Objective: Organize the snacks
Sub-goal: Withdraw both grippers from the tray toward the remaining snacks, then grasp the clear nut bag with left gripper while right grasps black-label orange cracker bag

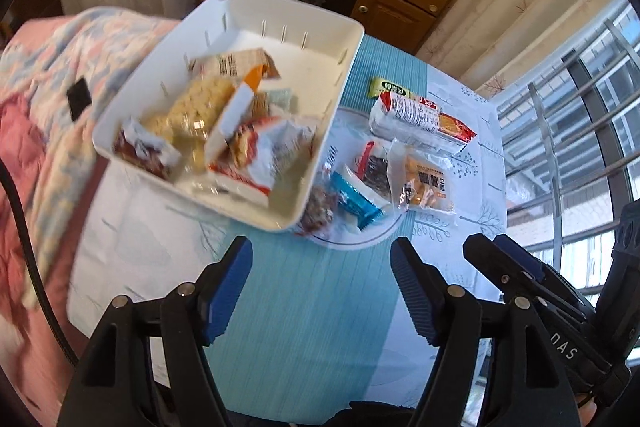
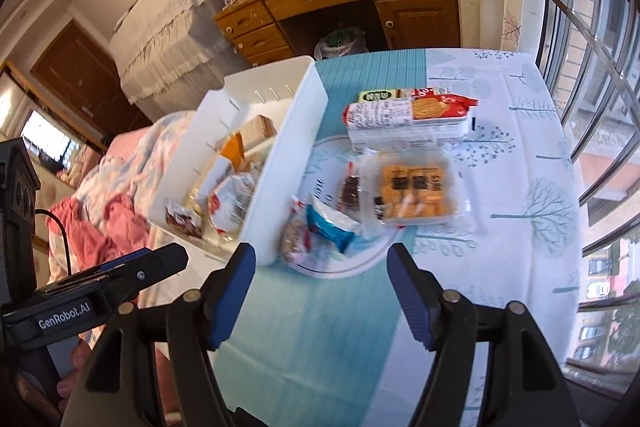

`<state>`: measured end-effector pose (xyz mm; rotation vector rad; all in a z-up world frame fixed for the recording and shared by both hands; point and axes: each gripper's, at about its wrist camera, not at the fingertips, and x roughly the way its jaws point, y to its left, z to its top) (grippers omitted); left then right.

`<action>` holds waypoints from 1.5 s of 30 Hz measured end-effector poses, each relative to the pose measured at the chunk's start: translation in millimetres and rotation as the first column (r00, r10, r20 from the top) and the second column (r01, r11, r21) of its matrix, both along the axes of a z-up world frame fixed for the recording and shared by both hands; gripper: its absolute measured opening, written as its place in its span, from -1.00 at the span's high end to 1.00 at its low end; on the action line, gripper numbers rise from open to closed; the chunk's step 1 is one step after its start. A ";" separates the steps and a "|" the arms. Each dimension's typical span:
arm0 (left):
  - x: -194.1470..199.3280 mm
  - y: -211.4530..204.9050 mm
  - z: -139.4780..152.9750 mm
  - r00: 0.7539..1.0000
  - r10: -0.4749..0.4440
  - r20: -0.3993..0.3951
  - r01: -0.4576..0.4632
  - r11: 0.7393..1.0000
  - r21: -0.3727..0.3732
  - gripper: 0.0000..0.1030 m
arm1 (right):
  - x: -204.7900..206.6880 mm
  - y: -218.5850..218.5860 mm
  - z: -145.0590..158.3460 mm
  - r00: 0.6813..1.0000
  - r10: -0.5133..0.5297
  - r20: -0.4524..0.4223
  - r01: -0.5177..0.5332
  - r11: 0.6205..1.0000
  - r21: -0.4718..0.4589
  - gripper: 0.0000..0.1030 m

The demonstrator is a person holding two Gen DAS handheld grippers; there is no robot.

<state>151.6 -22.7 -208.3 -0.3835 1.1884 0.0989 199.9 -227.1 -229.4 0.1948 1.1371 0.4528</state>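
Tablecloth [image 1: 304,307] bare beneath, snack bin [image 1: 340,67] ahead of left gripper [image 1: 320,267] (released, empty), right gripper [image 2: 320,267] likewise

A white bin [image 1: 332,75] half full of snack packets [image 1: 224,131]; more packets [image 2: 404,163] lie beside it.

Wooden desk [image 2: 340,7], barred window [image 2: 592,67]

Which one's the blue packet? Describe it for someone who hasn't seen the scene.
Find the white bin on the table; a white plate lies beside it. On the plate's near side, the blue packet lies right next to the bin: the only bright blue wrapper, white at one end.
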 end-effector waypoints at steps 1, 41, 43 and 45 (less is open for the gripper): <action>-1.9 -2.9 -4.1 1.000 0.018 -0.001 -0.018 1.000 -0.008 -0.42 | 1.4 -2.1 -1.4 1.000 0.007 -0.002 -0.007 1.000 -0.006 -0.35; 63.7 -39.2 -141.0 0.908 0.418 -0.028 -0.417 0.908 0.031 -0.57 | 74.9 28.0 -108.0 0.610 0.791 0.030 -0.679 0.542 -0.495 -0.86; 66.6 -37.8 -145.0 0.905 0.426 -0.025 -0.424 0.904 0.045 -0.57 | 76.7 30.4 -114.8 0.604 0.797 0.024 -0.687 0.535 -0.492 -0.87; 69.6 -36.1 -150.3 0.899 0.436 -0.032 -0.435 0.900 0.030 -0.57 | 78.8 34.1 -119.8 0.603 0.798 0.024 -0.682 0.531 -0.503 -0.91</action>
